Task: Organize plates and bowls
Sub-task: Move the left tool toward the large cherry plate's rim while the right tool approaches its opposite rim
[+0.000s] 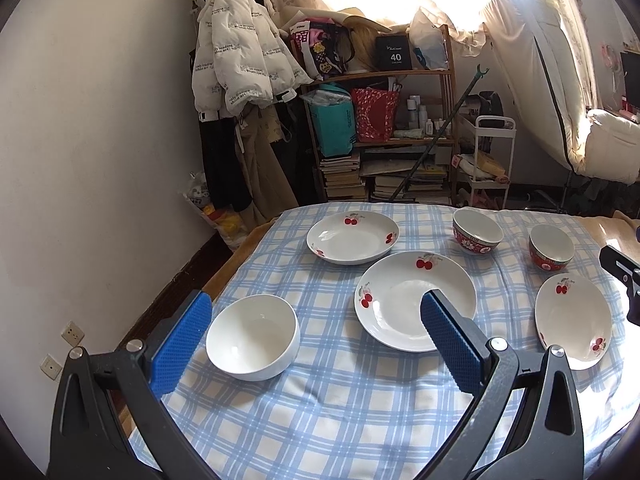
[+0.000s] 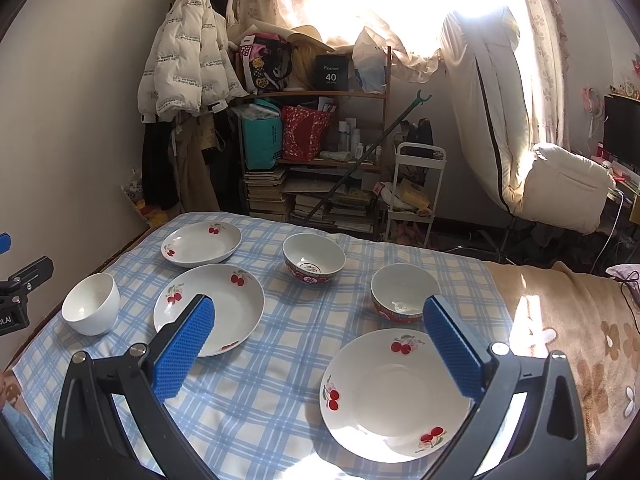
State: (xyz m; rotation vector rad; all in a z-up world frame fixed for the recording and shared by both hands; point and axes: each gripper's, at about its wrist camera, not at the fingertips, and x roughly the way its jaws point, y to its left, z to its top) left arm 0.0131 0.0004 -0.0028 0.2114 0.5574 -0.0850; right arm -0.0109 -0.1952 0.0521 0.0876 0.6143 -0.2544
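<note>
Surface: blue-and-white checked cloth (image 1: 328,408) spread over a bed; brown flowered blanket (image 2: 572,320) bare at the right.

Item 1. Plain white ceramic bowl (image 1: 253,338), near left, upright, empty, well apart from the plates.

Item 2. White shallow ceramic plate with red cherry print, centre (image 1: 416,300), flat on the cloth; its far rim lies just beside Item 3, contact uncertain.

Item 3. Second cherry-print plate, far left (image 1: 353,237).

Item 4. Third cherry-print plate, near right (image 2: 398,396), directly below the right gripper.

Item 5. Red-patterned ceramic bowl with white inside, far centre (image 2: 314,258), upright.

Item 6. Second red-patterned bowl, right (image 2: 405,292), upright, just beyond Item 4.

Left gripper (image 1: 316,334): blue-padded jaws spread wide, nothing held, hovering above the cloth between Items 1 and 2.

Right gripper (image 2: 318,346): jaws likewise spread wide, empty, above Item 4.

Handling notes (judged): all pieces are glazed ceramic, so stiff, smooth, fairly heavy for their size and breakable. Plates lie low in soft bedding; a pinch across the raised rim, one pad over and one under, looks the only hold. Bowls suit a pinch on the wall at the lip. Soft ground may let pieces tip; stacking wants gentle, level set-downs.

Status: nothing stacked yet.
</note>
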